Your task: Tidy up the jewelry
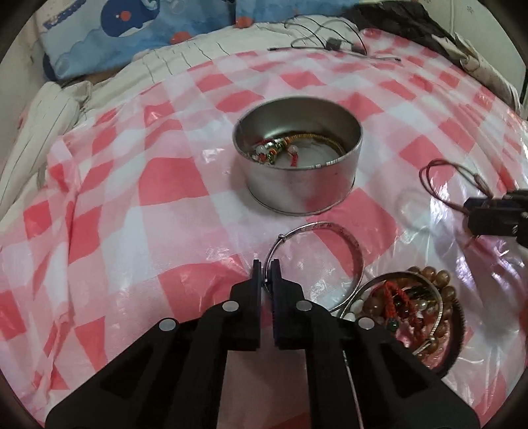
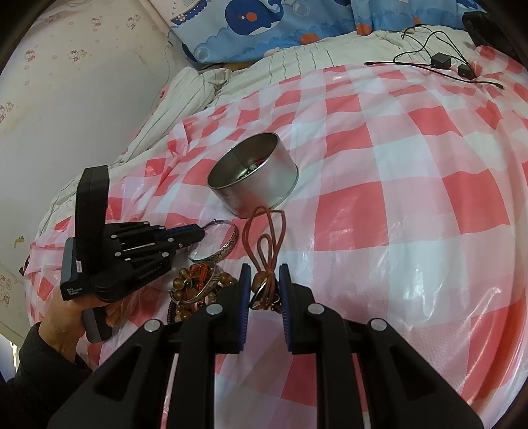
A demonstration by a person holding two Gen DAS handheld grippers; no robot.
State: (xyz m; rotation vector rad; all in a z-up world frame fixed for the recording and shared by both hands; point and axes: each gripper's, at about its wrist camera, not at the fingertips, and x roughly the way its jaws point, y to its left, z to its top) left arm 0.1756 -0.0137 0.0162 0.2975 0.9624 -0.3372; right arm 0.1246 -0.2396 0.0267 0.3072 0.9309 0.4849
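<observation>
A round metal tin stands on the red-checked plastic sheet and holds a few beaded pieces; it also shows in the right wrist view. My left gripper is shut on the rim of a silver bangle, which lies just in front of the tin. A pile of bead bracelets and bangles lies to its right. My right gripper has its jaws around the knot of a brown cord necklace, with a gap still showing at the tips.
The checked sheet covers a bed. Blue whale pillows and striped bedding lie at the back. Black cables with small boxes lie at the far right. A wall stands to the left.
</observation>
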